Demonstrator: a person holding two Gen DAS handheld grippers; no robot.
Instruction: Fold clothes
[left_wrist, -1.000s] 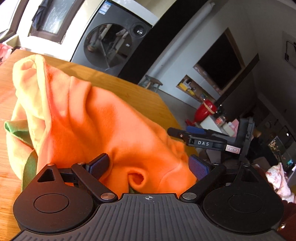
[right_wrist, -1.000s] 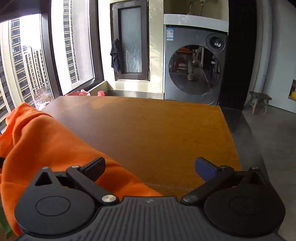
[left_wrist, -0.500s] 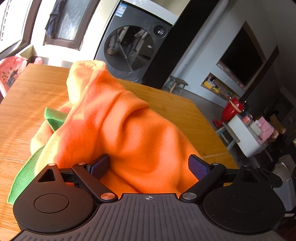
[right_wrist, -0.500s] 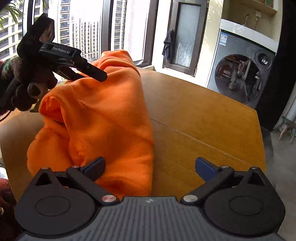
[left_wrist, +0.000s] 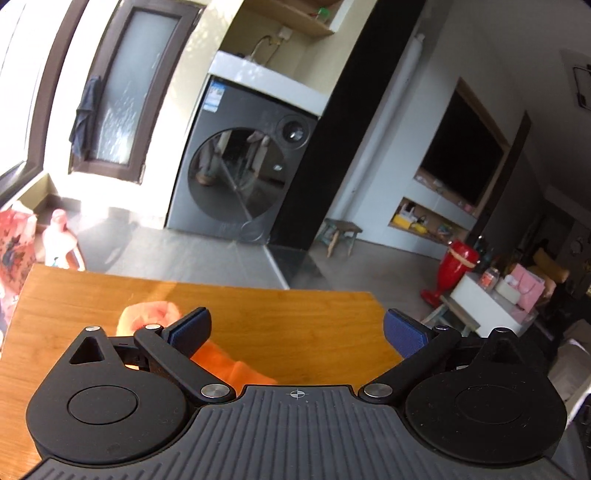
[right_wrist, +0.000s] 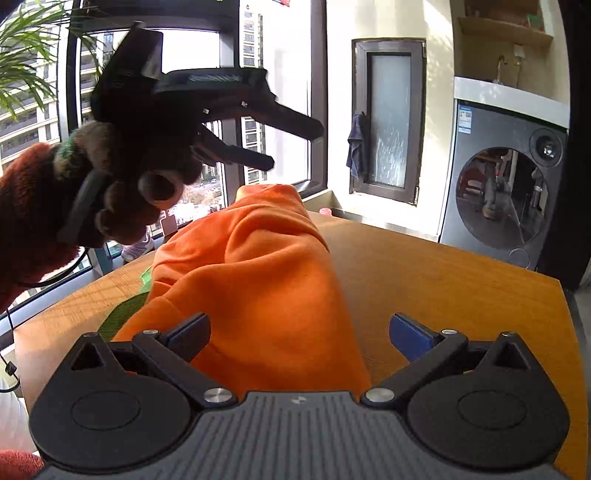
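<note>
While both tools hung over the table, this was how things stood:

Right gripper (right_wrist: 299, 332): jaws spread wide, holding nothing; low over the near end of the garment, its left pad just beside the cloth, likely lined up to take an edge.

Left gripper (left_wrist: 295, 334): jaws equally wide and empty; in the right wrist view it hung high at the left (right_wrist: 255, 129), well above the cloth, probably lifted clear to leave room for the next grasp.

Orange garment (right_wrist: 258, 280): bunched in a tall, rumpled heap on the table, running from the near edge toward the far window side; not yet flat, so the folding looked barely begun.

Green trim (right_wrist: 122, 314): a strip showing at the heap's near left, lying on the wood.

Table (right_wrist: 461, 295): bare wood to the right of the heap, seemingly room to spread the cloth.

Washing machine (left_wrist: 243, 177): far behind the table, against the wall.
</note>
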